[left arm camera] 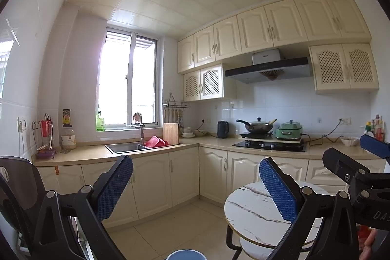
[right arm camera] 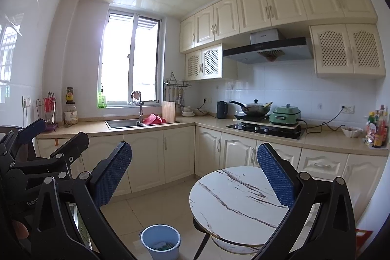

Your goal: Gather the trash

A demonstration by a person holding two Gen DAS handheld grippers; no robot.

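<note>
Kitchen interior, viewed from both wrist cameras. The light-blue bucket [right arm camera: 160, 241] stands on the tiled floor just left of the round marble-patterned worktop [right arm camera: 234, 201]. It is a plain plastic pail with a thin handle at the rim. Trash [right arm camera: 162, 246] lies at its bottom: green and pale scraps, too small to identify further. The worktop surface is white with dark veining and a thin gold edge, on black legs.

Left gripper [left arm camera: 196, 189]: jaws spread wide, blue textured pads [left arm camera: 114, 187] facing each other, nothing between them. It is held above and left of the round worktop.

Right gripper [right arm camera: 195, 174]: jaws likewise spread wide, with nothing held; its right pad overlaps the worktop in view.

Legible writing: "DA" on the black body of the right gripper as seen from the left wrist; "Gen" on the left gripper body as seen from the right wrist. Lettering on the range hood [right arm camera: 267, 49] and the jar labels beyond the worktop cannot be read.
</note>
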